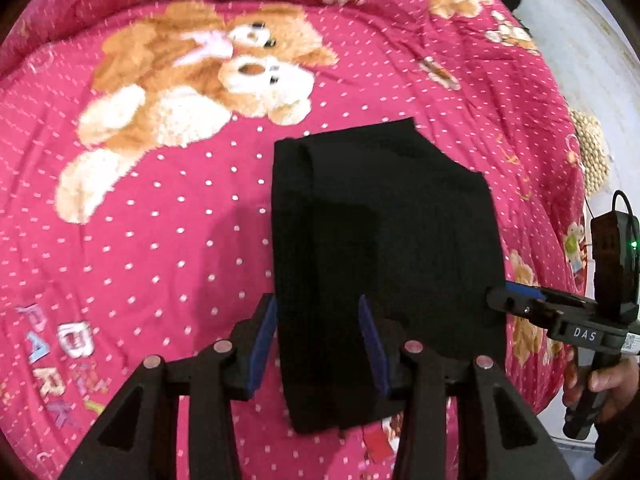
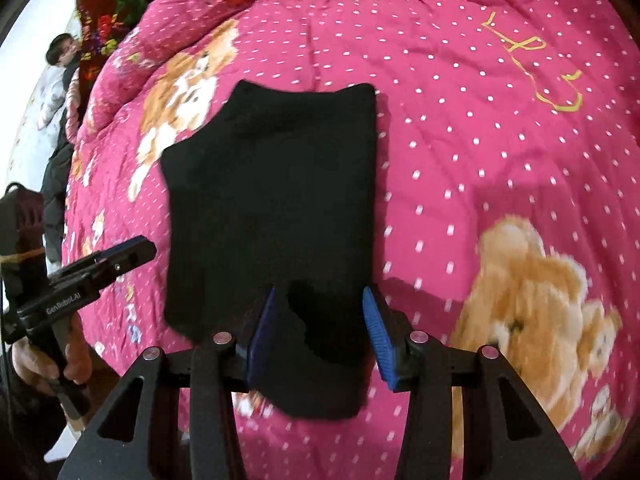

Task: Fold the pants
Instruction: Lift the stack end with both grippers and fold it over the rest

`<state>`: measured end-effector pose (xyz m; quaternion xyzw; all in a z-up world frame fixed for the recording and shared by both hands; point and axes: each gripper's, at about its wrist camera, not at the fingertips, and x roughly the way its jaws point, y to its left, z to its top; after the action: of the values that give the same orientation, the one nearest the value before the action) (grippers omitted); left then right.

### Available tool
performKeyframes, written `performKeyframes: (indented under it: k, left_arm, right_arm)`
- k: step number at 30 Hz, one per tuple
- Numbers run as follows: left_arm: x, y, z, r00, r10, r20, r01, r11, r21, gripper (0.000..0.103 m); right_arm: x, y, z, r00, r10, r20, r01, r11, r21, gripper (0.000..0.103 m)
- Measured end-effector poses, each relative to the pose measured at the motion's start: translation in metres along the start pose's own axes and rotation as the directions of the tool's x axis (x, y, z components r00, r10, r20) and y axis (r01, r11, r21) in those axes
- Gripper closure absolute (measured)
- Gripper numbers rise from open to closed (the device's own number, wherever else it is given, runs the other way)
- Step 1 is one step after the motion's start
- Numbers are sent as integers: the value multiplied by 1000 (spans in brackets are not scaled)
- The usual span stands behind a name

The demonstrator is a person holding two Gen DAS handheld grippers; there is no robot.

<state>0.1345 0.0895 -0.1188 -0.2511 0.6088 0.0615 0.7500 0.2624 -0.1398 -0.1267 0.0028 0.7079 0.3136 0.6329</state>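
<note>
Folded pants [image 1: 384, 256] lie between both grippers' fingers [image 1: 266, 344].

Pink teddy-bear bedspread [image 1: 160, 208]; floral blanket [image 2: 116, 12] beyond.

Even indoor light, slight motion blur, heavy fisheye vignetting.

We've got a bed covered in a hot pink quilt [image 1: 168, 240] with white polka dots and big teddy bear prints [image 1: 192, 92], plus some pastel letters near one edge that we think read "PARK", though it's blurry. Lying flat right on the quilt are the black pants [image 1: 380, 248], already folded into a compact block. At the far corner in the right wrist view there's a dark floral blanket [image 2: 116, 12] resting against the quilt.
</note>
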Motion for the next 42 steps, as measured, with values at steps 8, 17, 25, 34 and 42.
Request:
performKeyframes:
  k: [8,17,25,34,42]
  left_arm:
    - [22,9,14,998,-65,-14,64,997,-45,48]
    - [24,19,10,991,-134,10,134,988,-80,46]
    - [35,18,18,986,-168,-9,167,981,-97,42]
    - [15,11,13,988,-152,8,152,983,-103,72]
    - [-9,-2,15,986,-165,25,167,984,-61,83]
  right_arm:
    - [15,-9,18,998,53,-15,-53,998,14,58]
    - [11,-6,15,997,78,12,-78,997,14,57]
    - [26,-7,26,998,56,-13,-55,998,24,57]
    - [7,5,20,999,43,20,-43,999,8,83]
    - [-6,17,19,999,34,34,-34,999,-8,86]
